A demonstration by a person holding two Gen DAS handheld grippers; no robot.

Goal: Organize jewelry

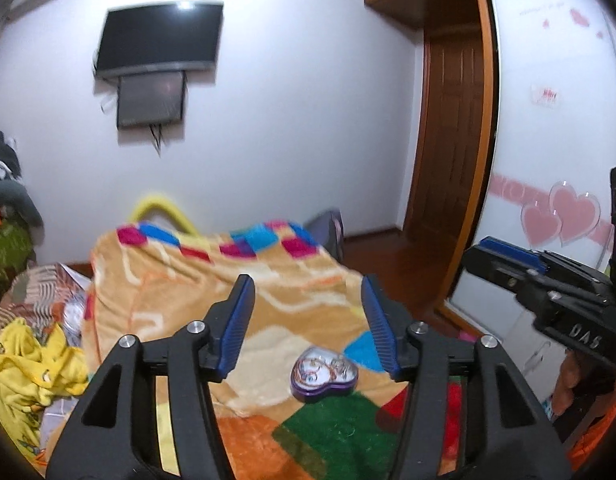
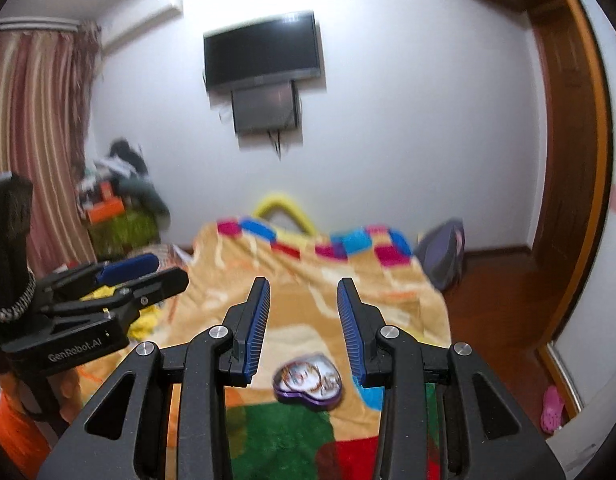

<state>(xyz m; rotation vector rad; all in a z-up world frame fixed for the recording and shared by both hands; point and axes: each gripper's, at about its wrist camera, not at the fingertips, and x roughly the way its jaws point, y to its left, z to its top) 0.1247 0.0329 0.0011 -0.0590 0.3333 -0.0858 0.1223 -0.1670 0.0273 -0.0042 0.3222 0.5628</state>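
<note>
A purple heart-shaped tin lies open on the colourful blanket, with jewelry pieces inside it. It also shows in the right wrist view. My left gripper is open and empty, held above and behind the tin. My right gripper is open and empty, also above the tin. The right gripper shows at the right edge of the left wrist view. The left gripper shows at the left of the right wrist view, its jaws close together there.
The blanket covers a bed. Yellow clothes lie at its left. A wall TV, a wooden door, a wardrobe with pink hearts, a grey bag and striped curtains surround it.
</note>
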